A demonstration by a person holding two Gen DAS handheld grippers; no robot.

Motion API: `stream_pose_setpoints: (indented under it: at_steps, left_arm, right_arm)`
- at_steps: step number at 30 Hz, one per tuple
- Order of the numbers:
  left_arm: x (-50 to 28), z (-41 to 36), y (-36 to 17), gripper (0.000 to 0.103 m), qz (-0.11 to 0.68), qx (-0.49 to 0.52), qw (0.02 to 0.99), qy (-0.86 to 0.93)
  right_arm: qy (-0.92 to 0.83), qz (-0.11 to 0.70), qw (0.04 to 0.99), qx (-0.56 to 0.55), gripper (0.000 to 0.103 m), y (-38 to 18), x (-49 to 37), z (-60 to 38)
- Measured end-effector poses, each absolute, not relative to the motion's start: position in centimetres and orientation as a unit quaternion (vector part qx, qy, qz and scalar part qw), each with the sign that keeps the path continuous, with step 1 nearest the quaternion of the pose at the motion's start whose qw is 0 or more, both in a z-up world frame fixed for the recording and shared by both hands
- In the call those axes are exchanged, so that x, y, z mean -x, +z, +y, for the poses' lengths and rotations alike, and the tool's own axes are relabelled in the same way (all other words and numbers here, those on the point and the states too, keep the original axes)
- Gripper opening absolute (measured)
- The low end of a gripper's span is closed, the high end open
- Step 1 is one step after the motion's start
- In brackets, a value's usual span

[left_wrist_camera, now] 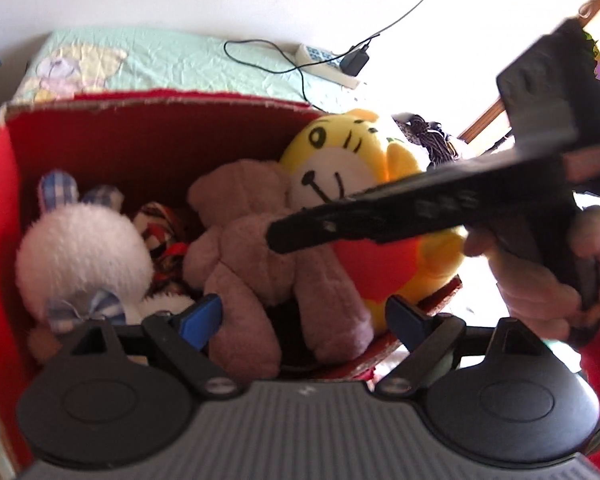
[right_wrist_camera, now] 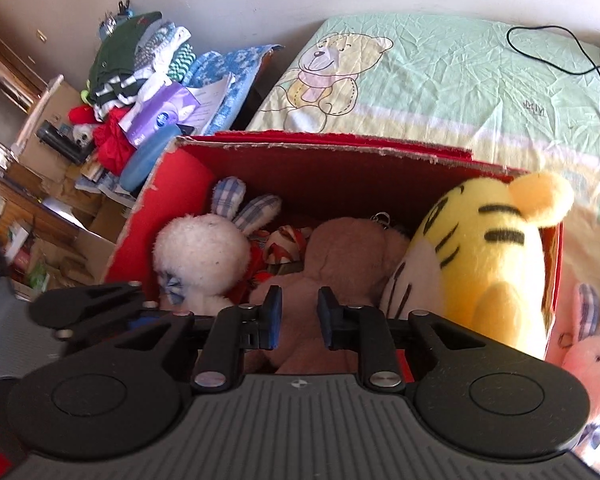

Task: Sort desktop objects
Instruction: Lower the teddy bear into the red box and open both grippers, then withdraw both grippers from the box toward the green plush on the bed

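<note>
A red cardboard box (left_wrist_camera: 160, 101) (right_wrist_camera: 324, 145) stands on the bed, holding a white bunny (left_wrist_camera: 84, 252) (right_wrist_camera: 202, 254), a brown bear (left_wrist_camera: 236, 208) (right_wrist_camera: 352, 248) and a yellow tiger (left_wrist_camera: 340, 152) (right_wrist_camera: 488, 256). My right gripper (right_wrist_camera: 300, 316) (left_wrist_camera: 276, 236) reaches into the box. Its blue pads stand close together with the bear's plush pinched between them. My left gripper (left_wrist_camera: 303, 320) hovers at the box's near edge, open wide. The bear's legs lie below its pads and are not gripped.
A pink bunny (right_wrist_camera: 592, 356) lies outside the box on its right. Behind the box, a power strip with a black cable (left_wrist_camera: 328, 62) rests on the green bear-print sheet (right_wrist_camera: 440, 80). Folded clothes and clutter (right_wrist_camera: 140, 64) are piled at the far left.
</note>
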State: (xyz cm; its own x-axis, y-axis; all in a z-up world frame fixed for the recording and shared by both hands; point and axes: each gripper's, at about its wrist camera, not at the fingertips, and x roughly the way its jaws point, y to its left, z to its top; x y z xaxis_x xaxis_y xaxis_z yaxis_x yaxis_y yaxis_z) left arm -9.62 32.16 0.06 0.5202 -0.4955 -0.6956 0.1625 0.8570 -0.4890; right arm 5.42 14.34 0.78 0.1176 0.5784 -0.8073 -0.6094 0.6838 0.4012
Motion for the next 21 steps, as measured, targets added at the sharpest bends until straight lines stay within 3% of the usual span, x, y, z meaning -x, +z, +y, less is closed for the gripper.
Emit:
stream_pose_setpoints:
  at_steps: [21]
  left_arm:
    - [8.1,31.0,-0.5,0.088,0.486,0.160,0.847,-0.145]
  right_arm:
    - [0.383,0.524,0.760,-0.036,0.015,0.8,-2.6,11.7]
